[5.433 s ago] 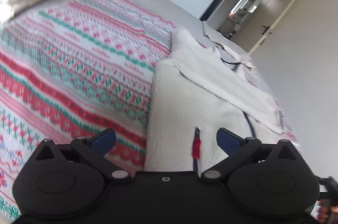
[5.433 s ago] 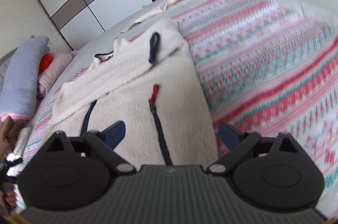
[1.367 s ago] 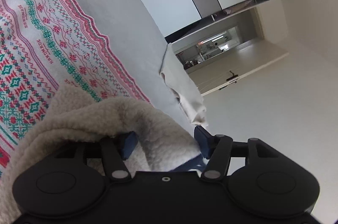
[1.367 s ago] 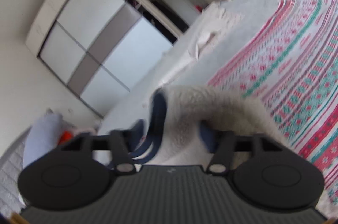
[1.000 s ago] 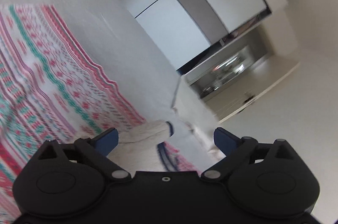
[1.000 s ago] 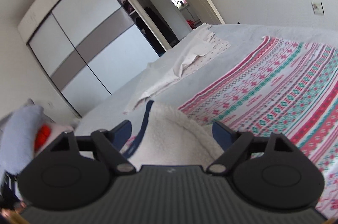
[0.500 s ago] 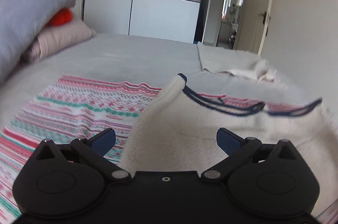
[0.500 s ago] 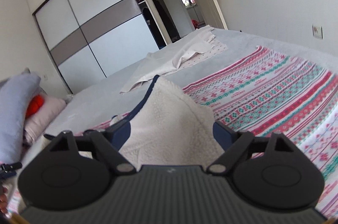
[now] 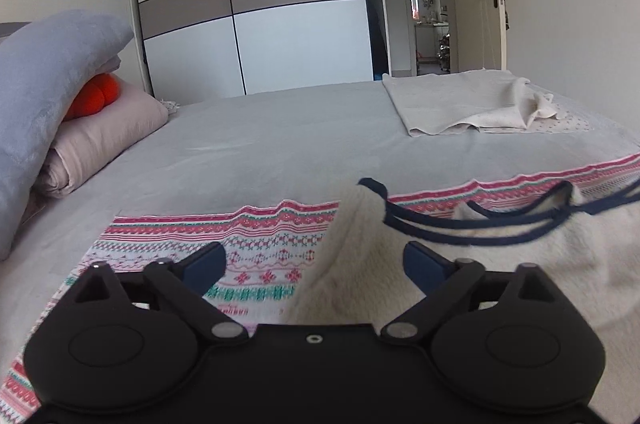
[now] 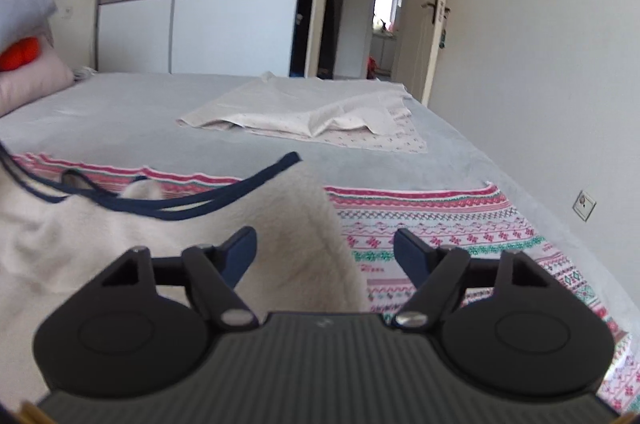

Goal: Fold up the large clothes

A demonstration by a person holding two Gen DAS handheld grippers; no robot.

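A cream fleece jacket (image 9: 500, 264) with navy trim lies folded on a red, green and white patterned blanket (image 9: 260, 236) on the bed. It also shows in the right wrist view (image 10: 120, 244). My left gripper (image 9: 316, 260) is open and empty, just above the jacket's left corner. My right gripper (image 10: 326, 250) is open and empty, just above the jacket's right corner. The near part of the jacket is hidden behind both gripper bodies.
The grey bed sheet (image 9: 280, 140) stretches ahead. A pale cloth (image 9: 460, 100) lies spread at its far right, also in the right wrist view (image 10: 316, 116). Pillows (image 9: 52, 96) are piled at the left. A wardrobe (image 9: 256, 8) and an open door (image 10: 428, 12) stand beyond.
Both grippers held the jacket's edge, carried it over and let go. Since then both have drawn back and levelled out, open and empty, with the jacket lying folded.
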